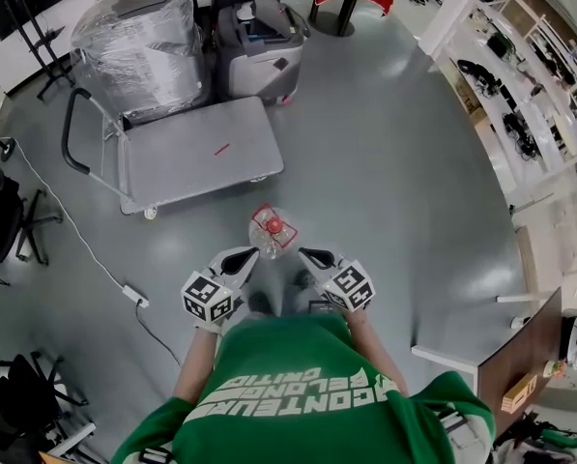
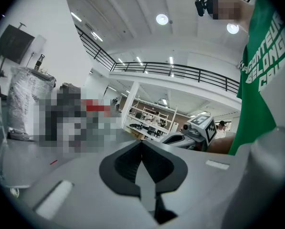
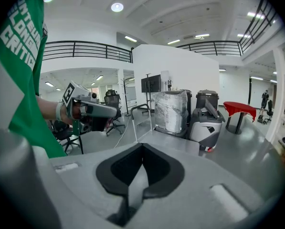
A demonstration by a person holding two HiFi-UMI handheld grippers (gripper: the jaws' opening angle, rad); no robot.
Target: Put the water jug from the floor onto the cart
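The water jug (image 1: 273, 230) is standing upright on the grey floor (image 1: 394, 191), red cap up, just in front of the person and well apart from the cart (image 1: 196, 153). The left gripper (image 1: 242, 259) and the right gripper (image 1: 312, 257) are hovering at its two sides, near it but, as I am judging, not touching. Both are keeping their jaws pressed together with nothing between them.

With jaws like this, the jug is probably going to be squeezed between the two grippers. Here is the risk: its round, smooth wall may be slipping out if the pressure is unequal, and the water is making it heavy. The cart is standing on wheels, so a push at its edge may be rolling it away. The wrapped bundle (image 1: 143, 46) is occupying the far part of the deck.
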